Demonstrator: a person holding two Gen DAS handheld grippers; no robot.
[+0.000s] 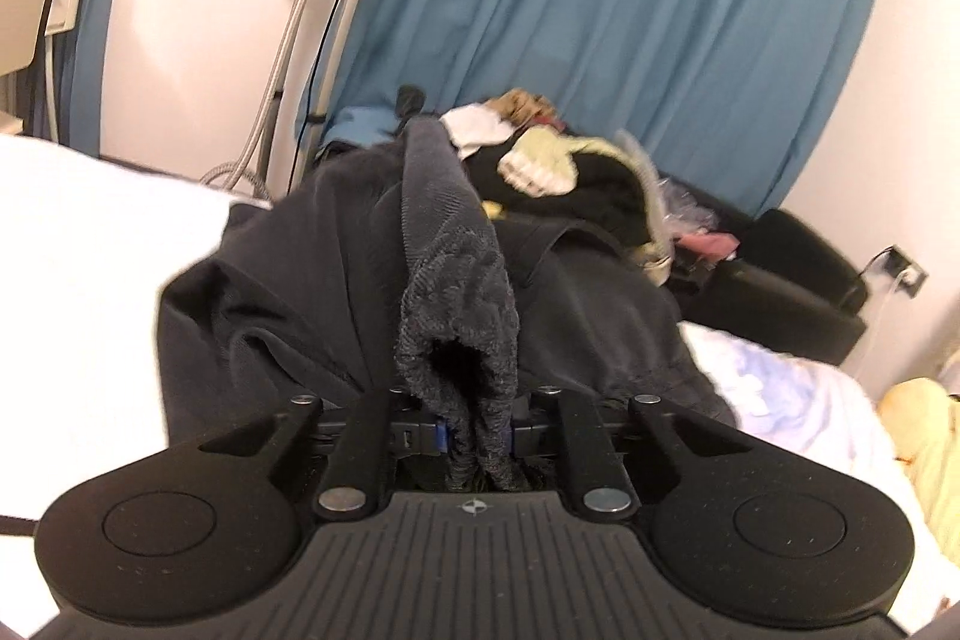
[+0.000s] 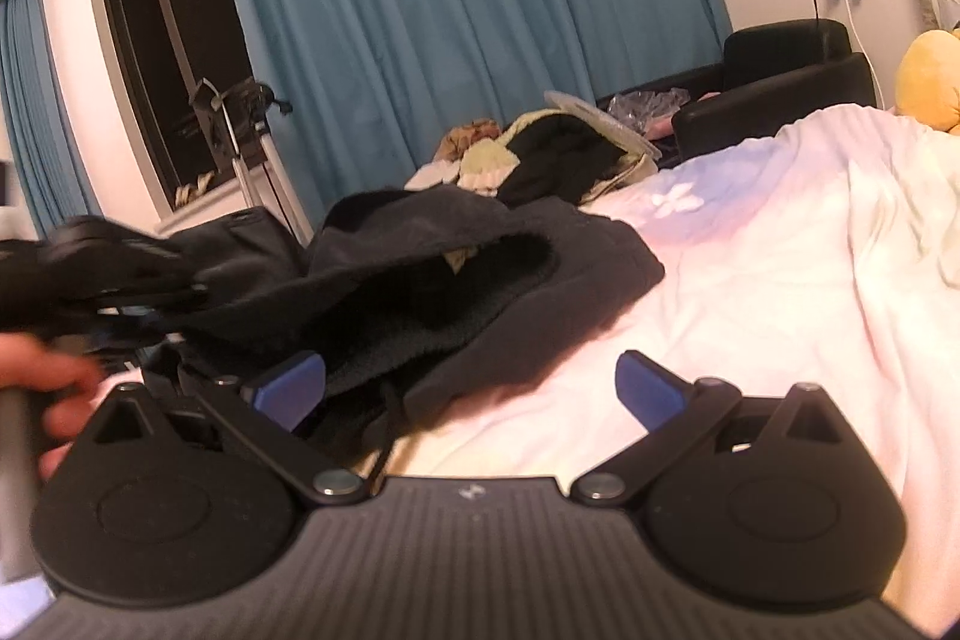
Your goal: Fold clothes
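Note:
A dark grey fleece-lined garment [image 1: 300, 292] lies bunched on the white bed [image 1: 90, 232]. My left gripper [image 1: 477, 433] is shut on a ribbed edge [image 1: 462, 304] of it, which rises in a fold in front of the camera. In the right wrist view the same garment [image 2: 480, 274] lies ahead and to the left, its fuzzy lining open. My right gripper [image 2: 471, 385] is open and empty, its blue pads [image 2: 648, 382] spread just above the garment's near edge and the sheet. The left gripper [image 2: 108, 268] shows blurred at the left, with the person's hand below it.
A pile of other clothes [image 1: 558, 160] lies at the bed's far side, also in the right wrist view [image 2: 540, 148]. A black armchair [image 2: 780, 70] stands by teal curtains [image 2: 450, 10]. A yellow plush [image 2: 930, 76] sits at the right. A stand [image 1: 312, 40] is by the window.

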